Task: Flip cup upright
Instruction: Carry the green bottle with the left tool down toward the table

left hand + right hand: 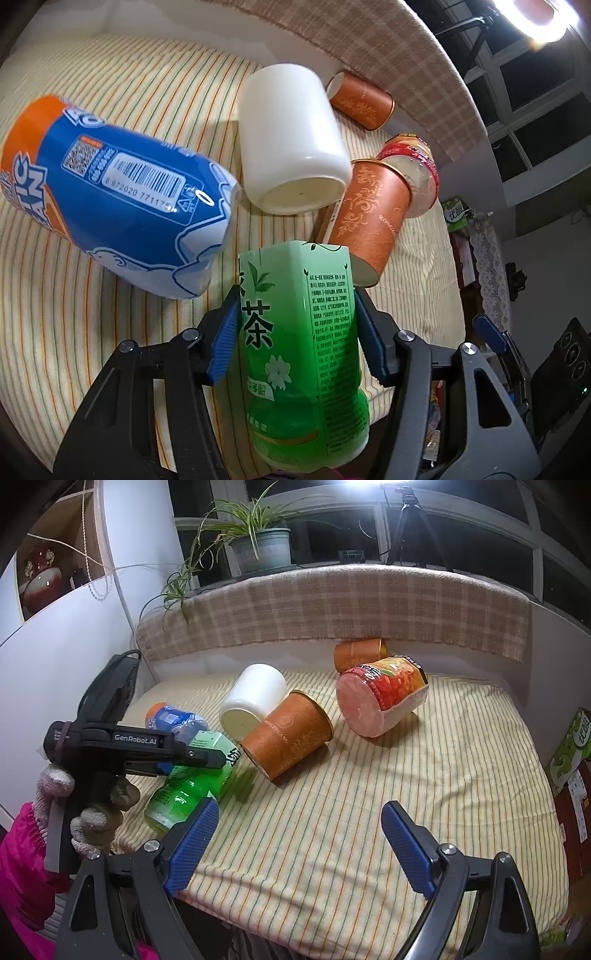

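Observation:
My left gripper (295,306) is shut on a green tea cup (299,354), its blue pads against both sides; the cup lies tilted low over the striped cloth. In the right wrist view the same green cup (192,779) sits in the left gripper (207,762), held by a gloved hand. My right gripper (299,834) is open and empty over the front of the cloth. A white cup (291,140) lies on its side behind the green one, bottom toward me; it also shows in the right wrist view (255,698).
On the striped cloth (369,812) lie a blue-and-orange cup (110,195), an orange patterned paper cup (291,731), a second orange cup (360,653) at the back, and a red-orange fruit cup (384,698). A plaid-covered ledge (332,605) runs behind.

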Demonstrator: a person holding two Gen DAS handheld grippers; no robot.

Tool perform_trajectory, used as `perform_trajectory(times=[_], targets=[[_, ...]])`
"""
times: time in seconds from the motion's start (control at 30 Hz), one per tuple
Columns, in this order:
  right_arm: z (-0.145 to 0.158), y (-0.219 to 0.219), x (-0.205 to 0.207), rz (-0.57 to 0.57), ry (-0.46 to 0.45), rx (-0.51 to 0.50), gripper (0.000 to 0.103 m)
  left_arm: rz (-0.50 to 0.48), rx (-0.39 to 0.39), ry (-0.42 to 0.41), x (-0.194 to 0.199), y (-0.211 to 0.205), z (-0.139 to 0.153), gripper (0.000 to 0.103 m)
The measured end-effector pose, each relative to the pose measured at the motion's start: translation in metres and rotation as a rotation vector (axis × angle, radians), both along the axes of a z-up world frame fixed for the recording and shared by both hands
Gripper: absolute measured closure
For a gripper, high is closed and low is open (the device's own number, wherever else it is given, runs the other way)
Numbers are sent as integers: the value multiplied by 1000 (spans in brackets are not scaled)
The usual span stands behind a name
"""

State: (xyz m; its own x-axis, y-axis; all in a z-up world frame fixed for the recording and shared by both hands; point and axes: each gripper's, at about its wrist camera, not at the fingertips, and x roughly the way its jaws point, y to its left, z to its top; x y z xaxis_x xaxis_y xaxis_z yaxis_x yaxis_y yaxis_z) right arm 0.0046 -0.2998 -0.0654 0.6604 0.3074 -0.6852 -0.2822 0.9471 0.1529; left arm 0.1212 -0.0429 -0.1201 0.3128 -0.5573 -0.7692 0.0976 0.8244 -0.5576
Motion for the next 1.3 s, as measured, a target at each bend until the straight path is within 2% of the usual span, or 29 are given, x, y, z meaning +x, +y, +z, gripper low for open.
perform_trajectory(times=[0.7, 1.1, 1.3], targets=[[3, -1, -1, -26, -5, 22, 12, -23, 191, -308, -43, -18, 55, 45], [3, -2, -3, -37, 1, 20, 12, 3, 298, -504, -48, -30, 45, 45], [3, -4, -4, -42, 5, 22, 12, -6, 376, -642, -59, -42, 42, 45]])
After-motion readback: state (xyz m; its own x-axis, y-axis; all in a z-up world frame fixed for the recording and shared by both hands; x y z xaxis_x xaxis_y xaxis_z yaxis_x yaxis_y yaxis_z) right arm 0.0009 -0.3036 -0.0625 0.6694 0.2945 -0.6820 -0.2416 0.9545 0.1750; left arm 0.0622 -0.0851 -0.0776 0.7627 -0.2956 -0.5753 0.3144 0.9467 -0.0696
